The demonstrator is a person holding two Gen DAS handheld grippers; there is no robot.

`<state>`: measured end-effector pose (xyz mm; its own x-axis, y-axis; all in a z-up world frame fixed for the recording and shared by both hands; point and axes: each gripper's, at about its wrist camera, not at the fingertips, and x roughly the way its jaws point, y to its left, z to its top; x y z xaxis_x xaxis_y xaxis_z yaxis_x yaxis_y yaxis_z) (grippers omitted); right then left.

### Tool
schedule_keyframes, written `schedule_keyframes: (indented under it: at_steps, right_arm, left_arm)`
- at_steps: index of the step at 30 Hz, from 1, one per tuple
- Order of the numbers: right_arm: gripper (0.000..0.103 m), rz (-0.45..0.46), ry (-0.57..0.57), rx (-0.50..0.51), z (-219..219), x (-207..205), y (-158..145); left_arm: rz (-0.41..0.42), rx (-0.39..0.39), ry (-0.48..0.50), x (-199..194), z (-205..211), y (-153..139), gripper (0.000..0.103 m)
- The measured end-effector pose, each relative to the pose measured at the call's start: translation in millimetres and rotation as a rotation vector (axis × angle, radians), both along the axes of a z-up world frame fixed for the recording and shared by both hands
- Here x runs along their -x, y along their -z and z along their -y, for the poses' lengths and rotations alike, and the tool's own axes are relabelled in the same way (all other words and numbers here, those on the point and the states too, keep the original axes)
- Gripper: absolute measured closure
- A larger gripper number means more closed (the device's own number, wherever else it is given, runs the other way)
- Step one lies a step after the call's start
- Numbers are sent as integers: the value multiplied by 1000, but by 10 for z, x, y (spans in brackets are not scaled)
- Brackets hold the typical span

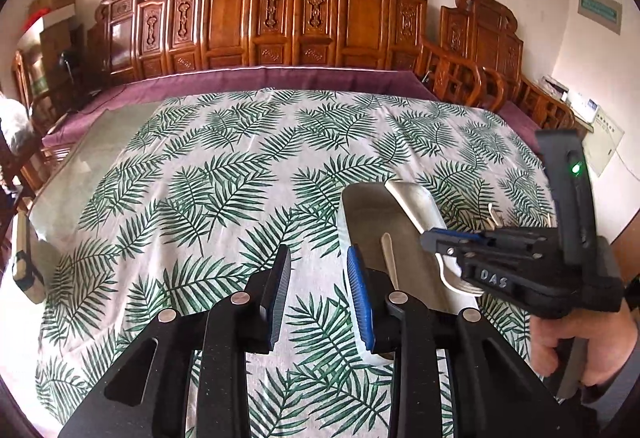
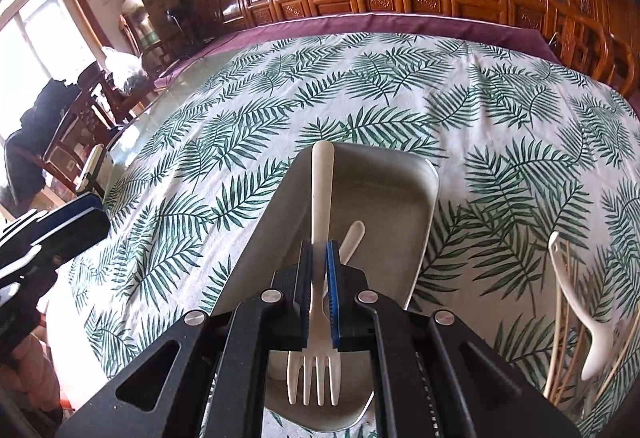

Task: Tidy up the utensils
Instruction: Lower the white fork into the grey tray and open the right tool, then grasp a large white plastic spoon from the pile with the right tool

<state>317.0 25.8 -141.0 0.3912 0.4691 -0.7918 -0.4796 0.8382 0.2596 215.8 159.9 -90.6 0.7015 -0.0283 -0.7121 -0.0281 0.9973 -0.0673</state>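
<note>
1. The right gripper (image 2: 318,290) is clamped on a white plastic fork (image 2: 320,258) at mid-handle; the fork's long axis runs along the fingers, tines toward the camera, handle end pointing away.
2. It hangs above a grey rectangular metal tray (image 2: 384,190), where another white utensil handle (image 2: 354,238) lies.
3. The right gripper's body reads "DAS".
4. The left gripper (image 1: 318,298) stands well open and holds nothing, over the palm-leaf tablecloth (image 1: 200,178), just left of the tray.
</note>
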Motion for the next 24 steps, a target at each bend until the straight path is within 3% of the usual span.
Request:
schedule_keyframes:
  at_steps: [9,16,19,24]
  right_arm:
    - [93,45,-16,6,180,77,-95]
    - [93,109,19,96,915,126,-140]
    - [87,132,41,158,1242,84,-122]
    - [86,131,91,214,1738,-25,-58]
  left_arm:
    - [-3,-14,21,29,108,35,75]
    - [-9,-15,79,44,408,89,71]
    - [-18,-10,106,0,583,134,71]
    - [-25,-3,150,-71,899,204,71]
